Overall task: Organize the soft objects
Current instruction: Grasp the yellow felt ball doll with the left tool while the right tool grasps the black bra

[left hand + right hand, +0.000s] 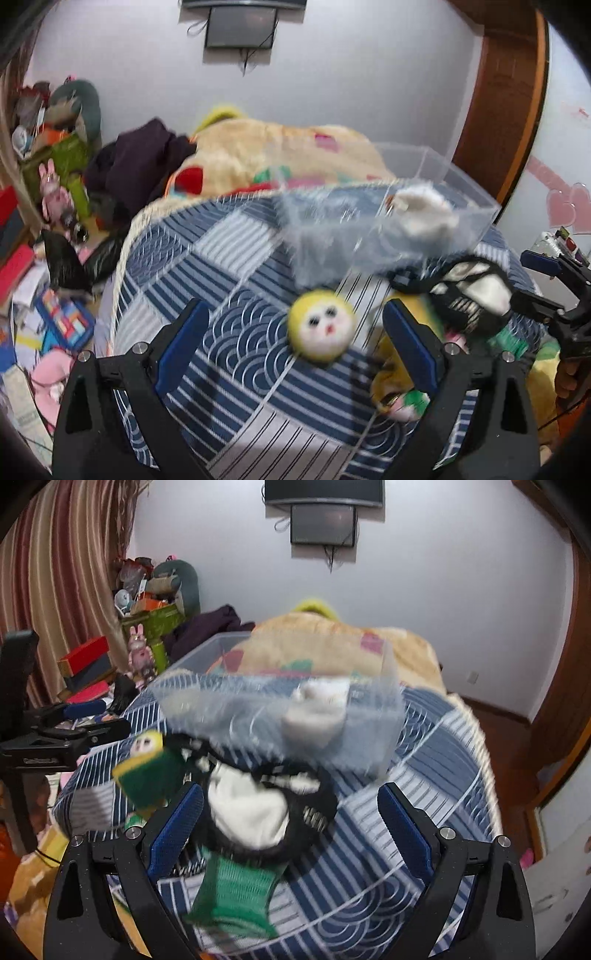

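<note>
A clear plastic bin [436, 206] stands on the bed and holds a white-grey plush [424, 218]; it also shows in the right wrist view [280, 701]. A round yellow plush [320, 328] with a white face lies between the open fingers of my left gripper [295, 343]. A black-and-white plush with a green body [255, 819] lies between the open fingers of my right gripper [290, 827]. A yellow-green plush [147, 771] lies to its left. My right gripper also shows at the right of the left wrist view [546, 291].
The bed has a blue-and-white patterned quilt [207, 280] with a beige blanket [266, 151] behind it. Cluttered floor and boxes [44, 258] lie to the left. A wooden door [506, 92] is at the right. A screen hangs on the wall [323, 522].
</note>
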A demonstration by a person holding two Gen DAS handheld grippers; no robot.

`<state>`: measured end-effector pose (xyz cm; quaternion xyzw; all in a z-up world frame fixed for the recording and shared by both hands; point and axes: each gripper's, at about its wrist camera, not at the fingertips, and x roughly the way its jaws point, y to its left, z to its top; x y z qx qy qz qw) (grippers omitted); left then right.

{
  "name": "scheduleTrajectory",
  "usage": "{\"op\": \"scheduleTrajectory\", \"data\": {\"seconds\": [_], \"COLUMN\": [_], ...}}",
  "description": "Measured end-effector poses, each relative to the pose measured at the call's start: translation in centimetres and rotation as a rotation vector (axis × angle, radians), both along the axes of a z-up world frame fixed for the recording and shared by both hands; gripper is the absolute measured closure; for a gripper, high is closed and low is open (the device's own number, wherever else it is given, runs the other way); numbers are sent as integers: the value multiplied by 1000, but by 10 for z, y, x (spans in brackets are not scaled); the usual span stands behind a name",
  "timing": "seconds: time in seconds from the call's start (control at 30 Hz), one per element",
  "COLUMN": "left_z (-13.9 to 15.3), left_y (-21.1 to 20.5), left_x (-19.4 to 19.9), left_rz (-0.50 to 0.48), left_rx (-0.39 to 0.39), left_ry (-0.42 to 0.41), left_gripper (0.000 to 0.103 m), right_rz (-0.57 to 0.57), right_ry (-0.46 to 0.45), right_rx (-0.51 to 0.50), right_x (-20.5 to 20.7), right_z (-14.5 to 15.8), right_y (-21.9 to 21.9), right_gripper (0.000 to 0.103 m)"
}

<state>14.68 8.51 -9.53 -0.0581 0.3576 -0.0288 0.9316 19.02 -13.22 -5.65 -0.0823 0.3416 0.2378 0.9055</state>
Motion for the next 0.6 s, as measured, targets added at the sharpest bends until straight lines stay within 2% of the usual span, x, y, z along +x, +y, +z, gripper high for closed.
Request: {"op": "scheduleTrajectory", "data": {"seconds": [0.07, 0.17, 0.23, 0.27, 0.33, 0.43, 0.5, 0.6], "left_z": [-10, -18, -24, -25, -26, -25, -26, -29], "left_y": [1, 3, 3, 3, -1, -10, -16, -23], "left_x": [0, 1, 5, 7, 9, 12, 13, 14], "left_rz": [8, 4, -2, -8, -18, -59, -83, -123], "left_rx": [0, -8, -24, -37, -49, -61, -73, -86], "left_ry": [14, 31, 39, 39, 35, 18, 23, 30], "left_gripper": [14, 23, 24, 24, 27, 41, 46, 60], "right_rz": [-6, -29, -47, -53, -47, -33, -34, -36], "right_ry": [22, 57, 85, 109, 139, 150, 133, 101], "right_rx": [15, 59, 72, 75, 96, 124, 127, 135], "right_x": [1, 7, 11, 15, 18, 15, 11, 5], "right_z": [-4, -8, -13, -16, -21, -23, -20, -14], "right_y": [-2, -11, -15, -16, -18, -22, -22, -25], "right_gripper": [10, 24, 43, 46, 64, 76, 81, 85]}}
